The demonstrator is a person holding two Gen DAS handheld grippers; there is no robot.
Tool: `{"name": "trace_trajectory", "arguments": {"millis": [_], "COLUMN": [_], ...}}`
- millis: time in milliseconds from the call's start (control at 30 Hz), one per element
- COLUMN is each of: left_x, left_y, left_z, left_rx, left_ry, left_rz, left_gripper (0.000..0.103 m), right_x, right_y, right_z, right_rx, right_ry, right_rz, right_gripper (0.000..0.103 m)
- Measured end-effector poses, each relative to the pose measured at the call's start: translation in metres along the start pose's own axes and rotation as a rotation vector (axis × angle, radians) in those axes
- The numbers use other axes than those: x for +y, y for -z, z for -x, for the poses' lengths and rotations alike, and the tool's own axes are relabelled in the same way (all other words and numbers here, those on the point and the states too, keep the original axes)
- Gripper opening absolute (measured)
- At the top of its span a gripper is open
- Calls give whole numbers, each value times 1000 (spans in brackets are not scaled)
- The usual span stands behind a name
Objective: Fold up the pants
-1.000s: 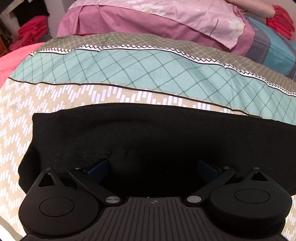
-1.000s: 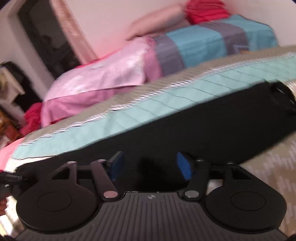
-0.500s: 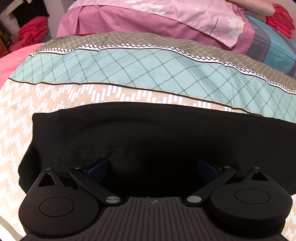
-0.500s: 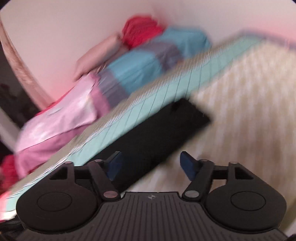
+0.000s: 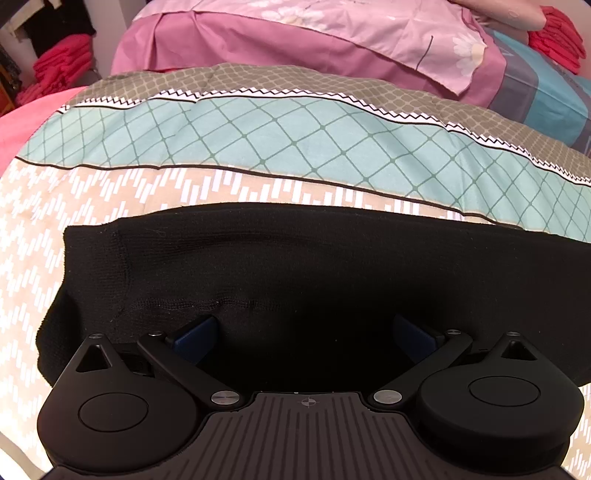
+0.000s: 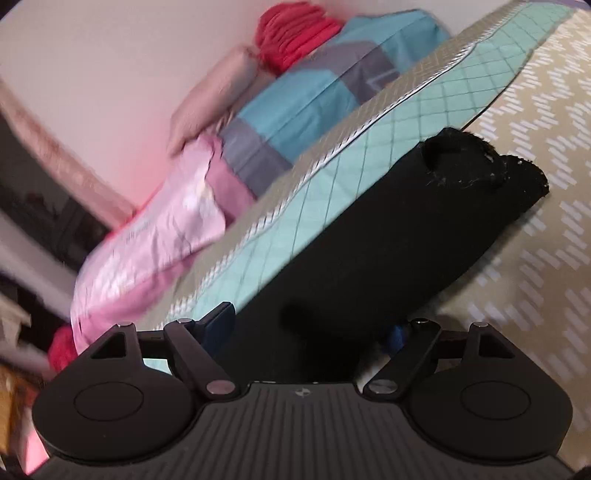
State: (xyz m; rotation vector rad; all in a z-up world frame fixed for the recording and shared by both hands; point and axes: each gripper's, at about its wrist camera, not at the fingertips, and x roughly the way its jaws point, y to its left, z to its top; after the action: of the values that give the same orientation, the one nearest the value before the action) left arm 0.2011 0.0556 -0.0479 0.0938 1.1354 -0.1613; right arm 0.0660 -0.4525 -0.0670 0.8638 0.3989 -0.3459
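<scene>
The black knit pants [image 5: 280, 273] lie flat across the patterned bedspread [image 5: 258, 147], folded lengthwise into a long band. My left gripper [image 5: 304, 338] is open, its blue pads wide apart just over the near edge of the pants by their left end. In the right wrist view the pants [image 6: 388, 240] run diagonally up to a frayed end at the upper right. My right gripper [image 6: 310, 326] is open and tilted, with the pants' near part between its spread fingers.
Pink and purple bedding [image 5: 332, 40] and a teal-grey pillow [image 5: 546, 81] lie at the back of the bed. Red folded clothes [image 5: 557, 33] sit at the far right, more red cloth [image 5: 62, 62] at the left. A wall [image 6: 129, 74] stands behind the bed.
My right gripper swung away to the right and tilted, then came back over the pants near their far end. My left gripper and the pants stayed still.
</scene>
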Motion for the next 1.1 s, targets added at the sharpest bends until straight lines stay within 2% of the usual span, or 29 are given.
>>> {"name": "trace_trajectory", "arguments": {"millis": [67, 133, 167, 233, 267, 300, 333, 400, 433, 500, 533, 567, 633, 667, 700, 733, 800, 900, 1000, 1100], "left_x": [0, -1, -1, -1, -2, -2, -3, -3, -3, -6, -7, -8, -15, -20, -25, -30, -34, -31, -29, -31], "left_y": [1, 0, 0, 0, 0, 0, 0, 0, -1, -2, -1, 1, 3, 3, 4, 4, 4, 3, 2, 3], "left_z": [0, 0, 0, 0, 0, 0, 0, 0, 1, 5, 8, 9, 11, 11, 9, 7, 4, 4, 3, 2], "left_rx": [-3, -3, -2, -3, -3, -4, -4, -1, 5, 9, 8, 9, 8, 9, 11, 12, 15, 23, 27, 26], "left_ry": [0, 0, -1, -4, -5, -7, -8, -11, -12, -3, 14, 47, 89, 79, 64, 44, 30, 42, 55, 44], "left_rz": [-2, -3, -4, -8, -9, -10, -11, -11, -8, -11, -14, -16, -29, -44, -60, -76, -96, -99, -97, -105], "left_gripper": [103, 103, 103, 103, 103, 103, 103, 103, 103, 103, 103, 103, 103, 103, 103, 103, 103, 103, 103, 103], "right_x": [6, 17, 18, 4, -7, -17, -16, 3, 5, -6, -10, -14, -23, -32, -40, -44, -46, -60, -73, -68], "right_y": [12, 18, 18, 9, 3, 0, 0, -1, -9, -28, -33, -34, -32, -30, -27, -25, -23, -24, -30, -45], "right_z": [-2, -5, -4, -6, -8, -9, -9, -5, 3, 31, 39, 41, 29, 21, 18, 20, 24, 28, 26, 23], "right_rx": [10, 42, 39, 10, 9, 18, 24, 54, 55, -22, -54, -65, -5, 37, 49, 23, -6, -63, -93, -62], "right_ry": [-24, -32, -25, 29, 45, 9, 12, 69, 53, -59, -63, -33, 86, 116, 108, 83, 75, 43, 3, 71], "right_rz": [22, 160, 199, 147, 59, -23, -30, 103, 94, -36, -48, -30, 29, 24, -5, -30, -50, -108, -192, -160], "right_gripper": [86, 85, 81, 43, 19, 20, 20, 18, 18, 17, 17, 17, 17, 18, 18, 20, 34, 49, 48, 20]}}
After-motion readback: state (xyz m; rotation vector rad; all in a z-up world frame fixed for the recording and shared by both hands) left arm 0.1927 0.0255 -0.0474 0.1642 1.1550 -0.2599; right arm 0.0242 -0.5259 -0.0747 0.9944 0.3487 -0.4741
